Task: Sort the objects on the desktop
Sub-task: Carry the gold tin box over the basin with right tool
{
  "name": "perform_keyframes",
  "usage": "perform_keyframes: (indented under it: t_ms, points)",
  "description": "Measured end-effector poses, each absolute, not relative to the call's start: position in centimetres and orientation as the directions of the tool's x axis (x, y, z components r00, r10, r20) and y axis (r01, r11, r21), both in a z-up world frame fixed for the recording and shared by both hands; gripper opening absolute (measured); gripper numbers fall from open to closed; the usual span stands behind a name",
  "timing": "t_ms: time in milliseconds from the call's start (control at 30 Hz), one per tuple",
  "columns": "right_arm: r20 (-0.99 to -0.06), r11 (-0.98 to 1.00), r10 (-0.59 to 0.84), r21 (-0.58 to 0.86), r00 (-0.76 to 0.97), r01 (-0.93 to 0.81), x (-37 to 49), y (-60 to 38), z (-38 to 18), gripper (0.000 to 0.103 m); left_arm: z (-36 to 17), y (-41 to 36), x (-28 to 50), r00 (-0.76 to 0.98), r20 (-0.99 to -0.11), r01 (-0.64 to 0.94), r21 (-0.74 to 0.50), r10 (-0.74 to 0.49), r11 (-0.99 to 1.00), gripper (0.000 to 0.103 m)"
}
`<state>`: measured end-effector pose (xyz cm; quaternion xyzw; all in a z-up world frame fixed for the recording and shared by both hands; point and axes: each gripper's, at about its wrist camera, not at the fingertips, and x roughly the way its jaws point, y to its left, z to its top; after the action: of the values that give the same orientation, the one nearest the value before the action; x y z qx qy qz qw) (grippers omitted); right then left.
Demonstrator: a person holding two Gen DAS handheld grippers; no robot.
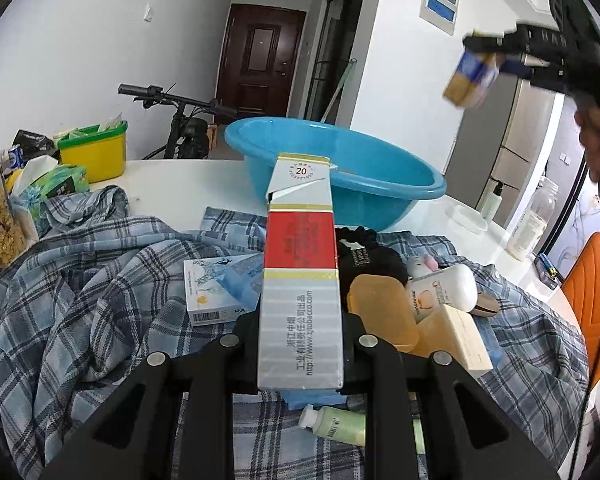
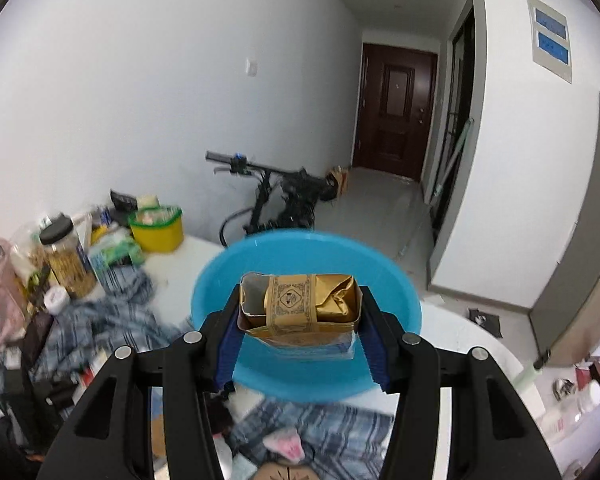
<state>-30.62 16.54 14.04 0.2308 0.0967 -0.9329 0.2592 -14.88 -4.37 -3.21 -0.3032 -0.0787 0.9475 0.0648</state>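
Left gripper (image 1: 300,344) is clamped on the red-and-silver carton (image 1: 300,272), poised over the plaid shirt (image 1: 100,280) just near of the blue basin (image 1: 340,168). Right gripper (image 2: 300,320) grips a gold pack (image 2: 300,308), high above the basin.

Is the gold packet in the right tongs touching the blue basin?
Apart. Left wrist view shows the right tongs holding the gold packet high above the blue basin.
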Motion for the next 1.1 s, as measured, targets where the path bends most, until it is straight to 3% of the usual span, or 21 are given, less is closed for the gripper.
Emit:
perform_keyframes:
  t_ms: [300,533,867,1100]
  points:
    - [-0.451,-0.830,-0.478,-0.049,-0.754,0.556,-33.2,14.9,14.6,0.052,-3.5,-4.3,-15.0,-0.820,-0.555,-0.051,-0.168,0.137,-0.984,0.024]
    - [-0.487,-0.822,-0.479,-0.043,-0.731,0.567,-35.6,14.2,12.1,0.052,-3.7,-4.0,-15.3,-0.829,-0.552,-0.025,-0.129,0.093,-0.991,0.024]
    - [-0.515,-0.817,-0.499,0.013,-0.697,0.576,-38.4,14.9,8.8,0.053,-3.9,-3.9,-15.7,-0.828,-0.549,-0.044,-0.140,0.114,-0.989,0.024]
    - [-0.530,-0.813,-0.509,0.039,-0.678,0.580,-39.0,15.0,8.0,0.053,-4.2,-5.2,-16.8,-0.787,-0.600,-0.029,-0.199,0.145,-0.980,0.024]
